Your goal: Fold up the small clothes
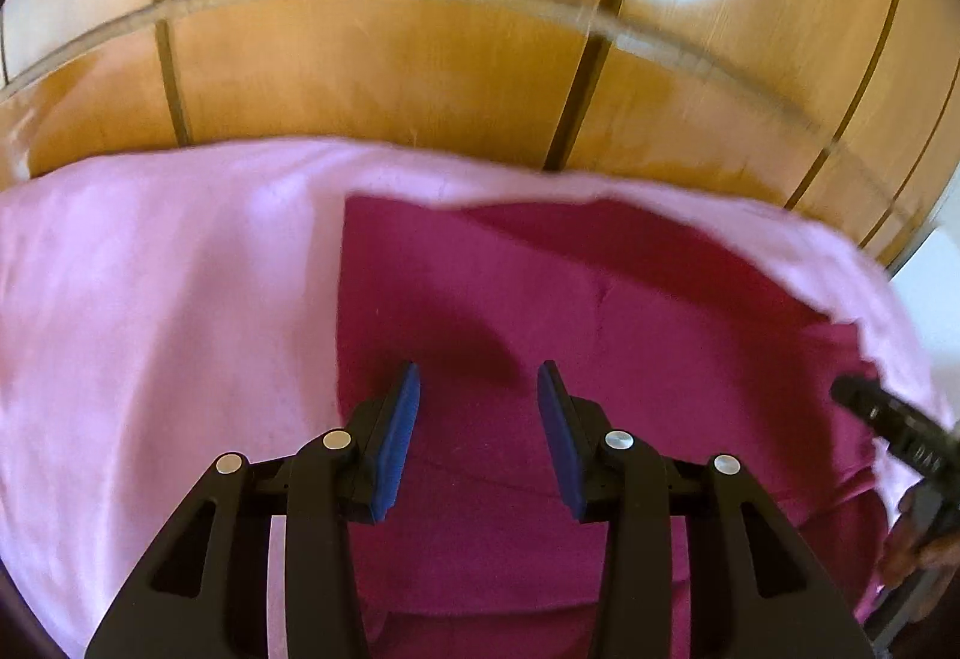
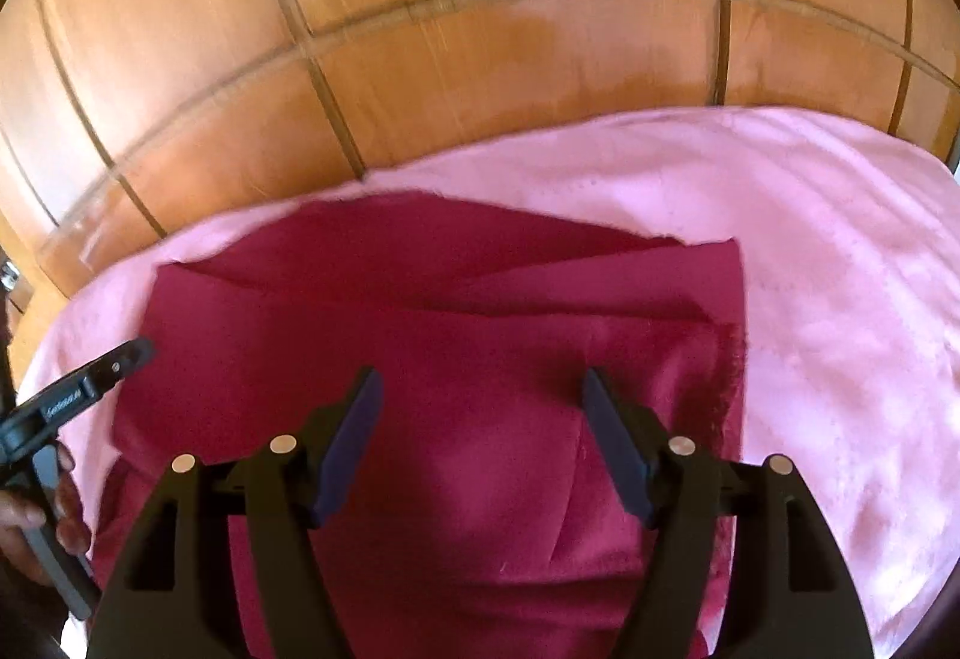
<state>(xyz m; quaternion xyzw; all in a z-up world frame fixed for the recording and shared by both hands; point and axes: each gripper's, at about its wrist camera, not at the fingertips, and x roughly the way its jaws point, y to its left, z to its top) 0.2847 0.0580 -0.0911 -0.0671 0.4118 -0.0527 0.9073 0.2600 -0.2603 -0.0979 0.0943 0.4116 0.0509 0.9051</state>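
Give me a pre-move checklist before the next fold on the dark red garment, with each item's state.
1. Left tool empty, jaws apart over the dark red garment: ok.
2. Right tool empty, jaws apart over the same garment: ok.
3. Garment lies wholly on the pink cloth: ok at the far and side edges; near edge hidden behind the tools, cannot tell.
4. Garment flat: not ok, a folded layer runs slantwise across its far part and a crease runs down the middle.
5. Tools clear of each other: ok, each shows only at the edge of the other's view.
6. Pads touching the fabric: cannot tell.
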